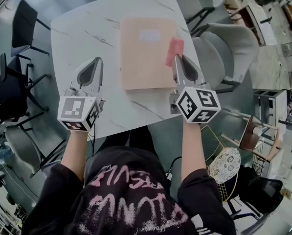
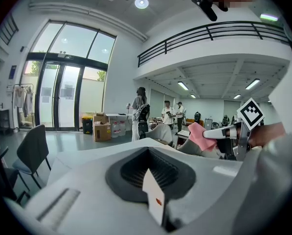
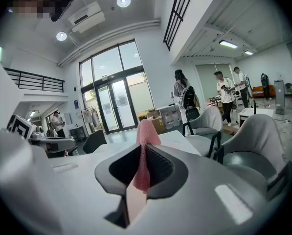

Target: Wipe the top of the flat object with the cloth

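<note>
- Bench (image 1: 87, 28): white top with grey veining, rounded corners, seen from above in the head view.
- Flat object (image 1: 146, 58): pale tan rectangle lying flat on the bench, towards its right half. It carries a lighter patch (image 1: 149, 35) near the far edge.
- Cloth (image 1: 174, 50): pink and small, folded narrow. In the head view it sits over the right edge of the flat object, near the far right corner. Whether it touches the surface cannot be told. In the right gripper view the cloth (image 3: 143, 155) stands up from between the jaws, its top poking above them.
- Right gripper (image 1: 178, 58): jaws closed on the cloth, held over the bench's right side and pointing away from the person. Its marker cube (image 1: 198, 104) is nearest the hand.
- Left gripper (image 1: 97, 61): jaws together with nothing between them. It is held over the bench just left of the flat object and well apart from the cloth. Its marker cube (image 1: 77, 112) sits by the near edge.
- Left gripper view: the right gripper (image 2: 219, 132) shows at the right, with the cloth (image 2: 200, 136) at its tip.
- Grey chairs (image 1: 229, 48): right of the bench.
- Dark chairs (image 1: 18, 23): left of the bench.
- Glass doors (image 3: 111, 106): tall, at the back of the room.
- People (image 3: 182, 99): standing in the background.
</note>
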`<state>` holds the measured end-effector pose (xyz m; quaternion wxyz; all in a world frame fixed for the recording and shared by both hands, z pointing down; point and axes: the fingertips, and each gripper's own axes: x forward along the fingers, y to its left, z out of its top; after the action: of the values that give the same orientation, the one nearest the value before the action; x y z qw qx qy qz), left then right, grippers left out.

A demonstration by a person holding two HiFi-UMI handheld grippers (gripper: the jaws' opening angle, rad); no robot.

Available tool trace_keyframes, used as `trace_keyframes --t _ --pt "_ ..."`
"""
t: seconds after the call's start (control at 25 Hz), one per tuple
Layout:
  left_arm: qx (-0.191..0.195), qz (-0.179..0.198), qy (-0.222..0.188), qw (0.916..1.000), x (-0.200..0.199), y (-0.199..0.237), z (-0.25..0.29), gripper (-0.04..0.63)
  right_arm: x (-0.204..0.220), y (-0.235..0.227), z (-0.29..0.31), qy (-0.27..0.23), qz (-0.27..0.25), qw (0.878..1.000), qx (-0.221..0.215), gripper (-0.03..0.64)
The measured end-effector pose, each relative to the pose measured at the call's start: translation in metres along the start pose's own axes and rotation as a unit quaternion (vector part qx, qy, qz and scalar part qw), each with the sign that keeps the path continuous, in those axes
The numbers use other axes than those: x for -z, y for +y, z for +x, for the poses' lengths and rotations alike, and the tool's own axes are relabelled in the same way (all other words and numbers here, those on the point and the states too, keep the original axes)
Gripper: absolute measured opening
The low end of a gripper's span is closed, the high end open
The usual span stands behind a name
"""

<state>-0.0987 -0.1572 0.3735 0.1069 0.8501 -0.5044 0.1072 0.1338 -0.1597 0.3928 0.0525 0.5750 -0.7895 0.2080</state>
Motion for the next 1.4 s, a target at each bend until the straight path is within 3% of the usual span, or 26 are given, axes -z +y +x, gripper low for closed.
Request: trace_keyframes --t 1.4 --pt "-0.041 0.02 -0.095 0.9944 -0.094 0.001 -0.047 0.002 -0.054 0.033 -0.05 -0.052 -0.029 0.998 -0.022 0.048"
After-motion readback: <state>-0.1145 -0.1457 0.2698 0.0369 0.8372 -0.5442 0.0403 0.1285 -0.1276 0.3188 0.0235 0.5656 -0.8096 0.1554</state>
